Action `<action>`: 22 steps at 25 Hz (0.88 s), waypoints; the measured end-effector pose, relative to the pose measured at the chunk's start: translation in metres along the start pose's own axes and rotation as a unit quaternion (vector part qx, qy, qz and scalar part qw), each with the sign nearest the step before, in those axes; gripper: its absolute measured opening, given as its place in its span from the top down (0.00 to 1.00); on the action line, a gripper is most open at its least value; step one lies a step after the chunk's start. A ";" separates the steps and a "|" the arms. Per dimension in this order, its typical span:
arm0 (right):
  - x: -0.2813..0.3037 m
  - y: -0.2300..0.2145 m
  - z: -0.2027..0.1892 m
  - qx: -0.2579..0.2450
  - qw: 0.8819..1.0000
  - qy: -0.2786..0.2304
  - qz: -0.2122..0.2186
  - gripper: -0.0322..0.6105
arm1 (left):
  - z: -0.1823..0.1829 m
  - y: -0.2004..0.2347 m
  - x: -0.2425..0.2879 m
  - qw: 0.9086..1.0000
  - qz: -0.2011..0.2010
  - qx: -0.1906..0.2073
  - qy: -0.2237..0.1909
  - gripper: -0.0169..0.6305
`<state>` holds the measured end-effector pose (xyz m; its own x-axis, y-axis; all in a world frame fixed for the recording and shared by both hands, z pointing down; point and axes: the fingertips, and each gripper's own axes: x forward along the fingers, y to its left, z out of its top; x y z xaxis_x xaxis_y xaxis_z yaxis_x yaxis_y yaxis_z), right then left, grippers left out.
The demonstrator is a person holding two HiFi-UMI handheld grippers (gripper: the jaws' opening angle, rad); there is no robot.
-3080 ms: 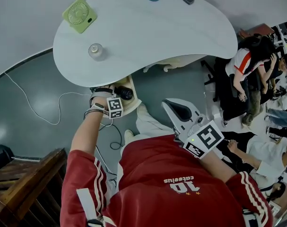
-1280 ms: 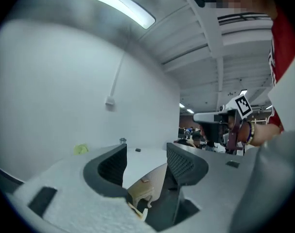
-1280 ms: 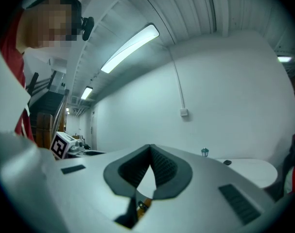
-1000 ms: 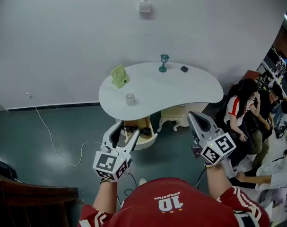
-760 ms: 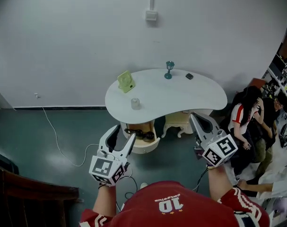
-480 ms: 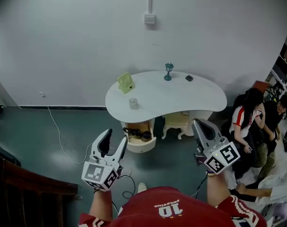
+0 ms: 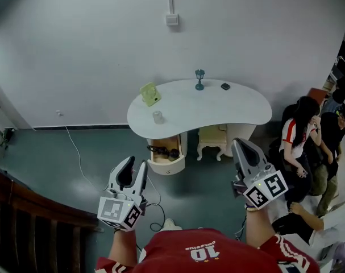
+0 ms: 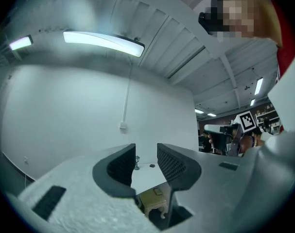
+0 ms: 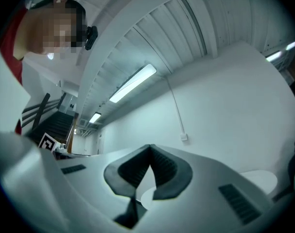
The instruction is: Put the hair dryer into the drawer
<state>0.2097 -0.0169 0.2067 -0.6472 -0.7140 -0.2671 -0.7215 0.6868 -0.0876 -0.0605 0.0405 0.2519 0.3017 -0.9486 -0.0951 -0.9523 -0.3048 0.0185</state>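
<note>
Grippers, two: left gripper (image 7: 136, 164) empty, jaws apart, just narrowing; right gripper (image 7: 238, 144) clenched, empty.

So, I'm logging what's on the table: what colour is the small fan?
Light green. The fan shows best in the head view.

Drawer (image 7: 167, 165): pale wood, stood pulled open beneath the white bench (image 7: 217, 110), left side.
Hair dryer (image 7: 164, 151): black, lay inside the open drawer.

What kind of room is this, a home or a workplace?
Likely a shared workplace or lab: a bare white wall, a curved white table over an open drawer, and several people gathered at the right.
</note>
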 end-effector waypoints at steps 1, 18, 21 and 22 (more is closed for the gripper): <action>-0.001 0.002 0.000 0.003 1.000 -0.004 -0.003 0.94 | -0.002 -0.001 0.000 1.000 0.002 0.007 0.000 0.79; 0.027 0.069 -0.027 -0.039 0.999 0.025 -0.011 0.94 | 0.004 0.033 -0.010 0.999 -0.018 -0.001 -0.030 0.99; 0.032 0.072 -0.030 -0.042 0.999 0.028 -0.013 0.94 | 0.000 0.042 -0.011 1.000 -0.017 0.005 -0.026 0.99; 0.033 0.074 -0.031 -0.044 0.999 0.030 -0.012 0.94 | -0.002 0.044 -0.011 1.000 -0.018 0.005 -0.024 0.99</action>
<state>0.1272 0.0058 0.2212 -0.6404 -0.7394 -0.2077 -0.7546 0.6561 -0.0086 -0.1055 0.0369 0.2557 0.3343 -0.9317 -0.1422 -0.9410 -0.3384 0.0050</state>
